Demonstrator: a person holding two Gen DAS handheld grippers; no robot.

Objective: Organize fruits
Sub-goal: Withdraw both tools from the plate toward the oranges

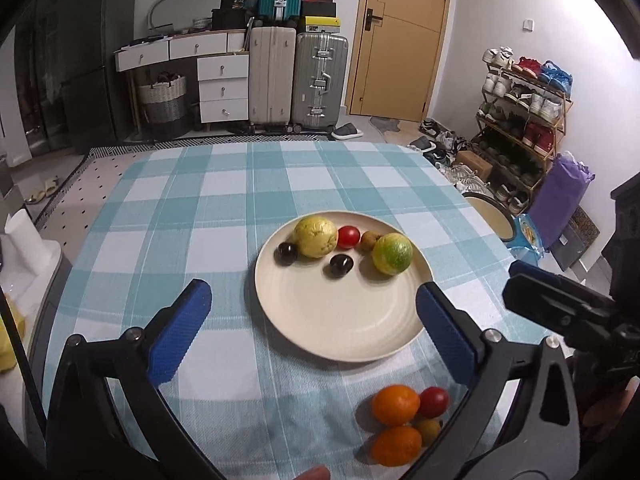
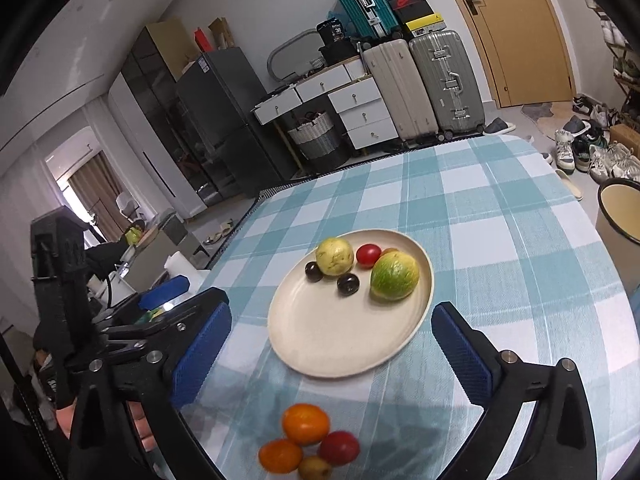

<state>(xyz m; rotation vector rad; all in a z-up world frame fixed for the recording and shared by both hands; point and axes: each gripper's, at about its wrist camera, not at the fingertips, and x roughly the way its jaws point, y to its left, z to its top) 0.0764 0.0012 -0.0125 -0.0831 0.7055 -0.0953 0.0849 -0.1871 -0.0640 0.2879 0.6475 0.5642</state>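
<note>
Six fruits grouped at far side of plate (image 1: 344, 320), near half bare, likely kept for more. Four fruits (image 1: 408, 424) loose on tablecloth (image 1: 224, 208) nearer cameras. Left gripper (image 1: 316, 332) and right gripper (image 2: 332, 352) both spread wide, empty, raised above cloth, presumably ready for pickup.

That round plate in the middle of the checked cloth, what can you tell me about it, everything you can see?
The plate is round, cream-coloured and shallow, with a low raised rim; it looks like matte plastic or ceramic. It lies flat on the blue-and-white checked cloth. Its far half holds six fruits: a yellow one, a green-yellow one, a red one, a small brown one and two dark ones. The near half is bare. Neither tool touches it.
</note>
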